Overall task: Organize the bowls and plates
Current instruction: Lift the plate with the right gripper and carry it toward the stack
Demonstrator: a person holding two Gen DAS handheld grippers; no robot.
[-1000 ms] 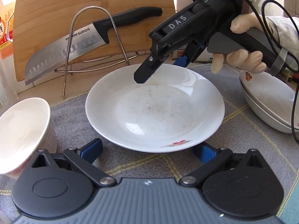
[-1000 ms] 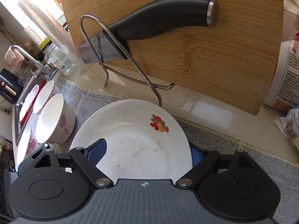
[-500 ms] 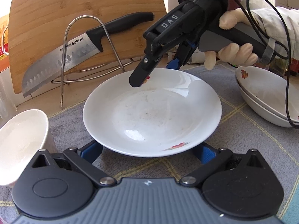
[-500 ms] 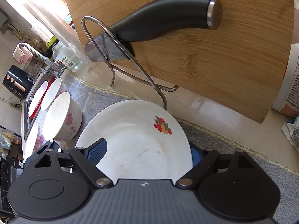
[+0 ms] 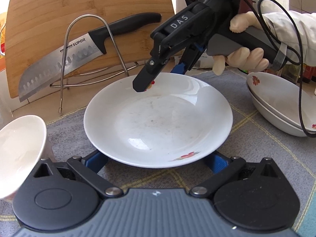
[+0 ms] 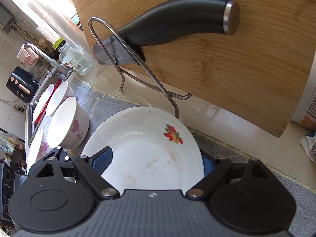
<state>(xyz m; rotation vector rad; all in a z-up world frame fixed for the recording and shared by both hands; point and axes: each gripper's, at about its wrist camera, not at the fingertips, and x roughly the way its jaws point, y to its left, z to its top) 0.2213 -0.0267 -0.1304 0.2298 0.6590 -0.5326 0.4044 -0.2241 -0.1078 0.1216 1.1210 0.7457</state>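
**A:** Where is everything?

**B:** The desk (image 6: 217, 106) has a grey cloth (image 5: 65, 126) on it. A big cutting board (image 5: 79, 9) leans at the back edge. The white plate (image 5: 158, 122) lies flat on the cloth, just in front of the board. A stack of plates (image 5: 276, 110) sits toward the right edge. A bowl (image 5: 17, 144) sits toward the left edge.

**A:** What do the hands do?

**B:** The right gripper (image 5: 160, 78) is at the far rim of the plate. One finger is over the plate and the other is outside the rim. Its fingers are opening and do not pinch the rim. The left gripper (image 5: 157, 162) is at the near rim. Its fingers are spread wide, and the tips are tucked under the rim.

**A:** What comes next, do you think?

**B:** I think this plate goes on the stack of plates.

**A:** How do we do it well?

**B:** Pinch the rim deep, not just at the very edge, because the plate looks smooth and may slip. Keep it flat when it goes up. Stay away from the knife (image 5: 59, 59) on the board. Set it down softly, right in the middle of the stack.
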